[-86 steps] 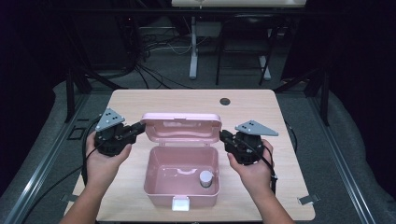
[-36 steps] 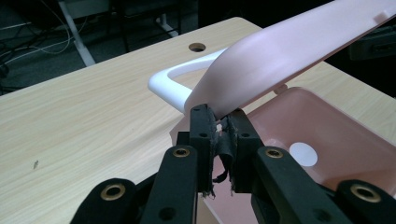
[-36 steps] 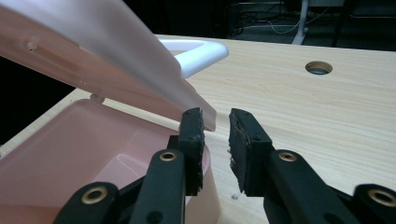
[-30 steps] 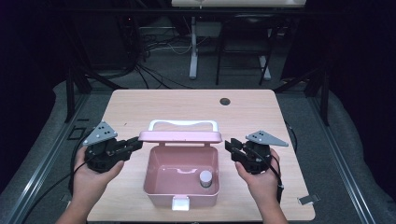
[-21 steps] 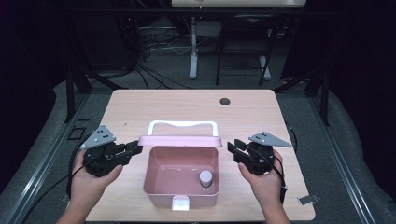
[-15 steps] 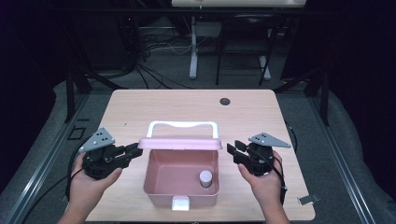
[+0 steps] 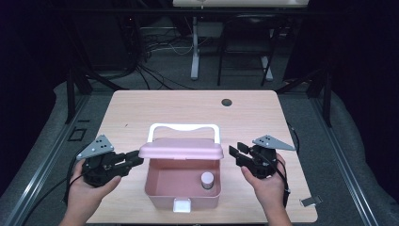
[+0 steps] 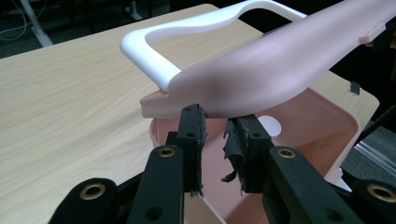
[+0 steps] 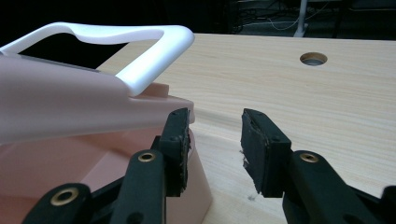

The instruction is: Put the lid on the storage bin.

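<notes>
Left gripper, black and two-jawed with a grey three-cornered plate on top, sits in the person's left hand at the left end of the pink plastic lid. Its jaws have just been opening; in the left gripper view they stand a little apart just under the lid's rounded corner, and no pad presses on it, so this claw is released. Right of that claw stands the pink plastic box on the pale wooden table, near the table's front edge. The lid hangs half-closed over the box's rear part, tilted, with its white plastic carrying handle rising behind it. Inside the box, towards the right claw's side, stands a small grey round-topped container. A white latch tab sticks out of the box's front wall. Farther right, the right gripper, held in the right hand, points at the lid's right end. Its jaws have also just been opening and stand clearly apart; in the right gripper view one pad lies beside the box's corner under the lid, the other over bare wood, gripping nothing. Beyond this claw, a round dark hole marks the table's far side.
</notes>
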`<state>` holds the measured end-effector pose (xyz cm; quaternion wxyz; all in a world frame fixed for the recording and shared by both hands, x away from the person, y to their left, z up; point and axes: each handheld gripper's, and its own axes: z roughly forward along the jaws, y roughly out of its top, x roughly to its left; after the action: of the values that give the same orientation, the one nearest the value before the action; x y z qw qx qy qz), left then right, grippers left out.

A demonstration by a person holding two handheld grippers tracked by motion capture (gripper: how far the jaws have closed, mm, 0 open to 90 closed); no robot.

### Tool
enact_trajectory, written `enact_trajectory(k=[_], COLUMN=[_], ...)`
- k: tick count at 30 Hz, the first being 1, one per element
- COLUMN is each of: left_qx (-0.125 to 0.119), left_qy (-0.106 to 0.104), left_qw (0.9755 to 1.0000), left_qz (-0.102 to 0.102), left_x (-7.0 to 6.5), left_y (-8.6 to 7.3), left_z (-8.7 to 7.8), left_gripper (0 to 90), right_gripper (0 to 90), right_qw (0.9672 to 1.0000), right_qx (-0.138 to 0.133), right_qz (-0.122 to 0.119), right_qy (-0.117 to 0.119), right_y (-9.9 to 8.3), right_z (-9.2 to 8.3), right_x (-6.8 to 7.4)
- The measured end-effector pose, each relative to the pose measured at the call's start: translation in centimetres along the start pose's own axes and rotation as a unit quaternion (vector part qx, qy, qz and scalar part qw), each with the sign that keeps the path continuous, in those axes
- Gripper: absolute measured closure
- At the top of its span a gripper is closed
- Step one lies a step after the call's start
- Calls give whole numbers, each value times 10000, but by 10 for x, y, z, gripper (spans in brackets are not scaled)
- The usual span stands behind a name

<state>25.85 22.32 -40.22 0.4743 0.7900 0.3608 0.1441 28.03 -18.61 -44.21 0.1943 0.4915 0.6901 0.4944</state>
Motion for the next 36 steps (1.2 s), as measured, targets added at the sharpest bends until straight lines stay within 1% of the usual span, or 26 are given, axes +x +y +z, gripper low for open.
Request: enact_trajectory(k=[2, 3, 5, 6, 10, 11, 12, 13, 19, 21, 22, 23, 24, 29, 31, 32, 36], left_qx=[-18, -25, -36, -48, -39, -36, -29, -27, -6, 10, -8, 3, 3, 21, 30, 48, 46], left_qy=[-24, -30, -48, -48, -65, -71, -82, -94, -121, -138, -134, -137, -138, -153, -168, -163, -183], left_qw=[10000, 10000, 10000, 10000, 10000, 10000, 9999, 10000, 9999, 9999, 9999, 9999, 9999, 9999, 9999, 9999, 9998], left_qz=[2, -42, -11, -28, -5, -9, -55, -16, -59, -17, -41, -10, -25, 29, -14, 25, 0], left_x=[0, 0, 0, 0, -1, -1, -2, -1, -3, -3, -4, -4, -5, -6, -7, -7, -8], left_y=[-1, -2, -3, -4, -7, -8, -9, -10, -15, -17, -18, -18, -19, -23, -24, -25, -28], left_z=[0, -1, -1, 0, -1, -1, -1, -1, -2, -3, -3, -3, -3, -4, -4, -4, -4], left_gripper=[744, 738, 736, 736, 736, 736, 736, 736, 735, 736, 736, 736, 736, 736, 736, 736, 736], right_gripper=[620, 620, 618, 617, 617, 616, 617, 617, 616, 616, 617, 617, 618, 617, 616, 617, 614], right_qw=[10000, 10000, 10000, 10000, 10000, 10000, 10000, 9999, 9999, 9999, 9999, 9999, 9999, 9999, 9999, 9999, 9999], right_qx=[11, 14, 25, 40, 70, 73, 75, 89, 81, 91, 78, 59, 45, 68, 84, 90, 121], right_qz=[25, 12, 33, 48, 48, 51, 51, 54, 78, 69, 71, 70, 78, 72, 65, 68, 59], right_qy=[6, 1, 1, 0, -5, -8, -13, -15, -34, -45, -52, -63, -67, -64, -72, -68, -82], right_y=[0, 0, -1, -1, -3, -3, -3, -3, -4, -5, -5, -5, -5, -6, -7, -8, -9], right_z=[0, 0, 0, 0, 1, 1, 1, 1, 2, 2, 2, 2, 1, 1, 1, 2, 3], right_x=[0, -1, -2, -2, -2, -3, -3, -3, -5, -6, -6, -6, -6, -6, -6, -7, -8])
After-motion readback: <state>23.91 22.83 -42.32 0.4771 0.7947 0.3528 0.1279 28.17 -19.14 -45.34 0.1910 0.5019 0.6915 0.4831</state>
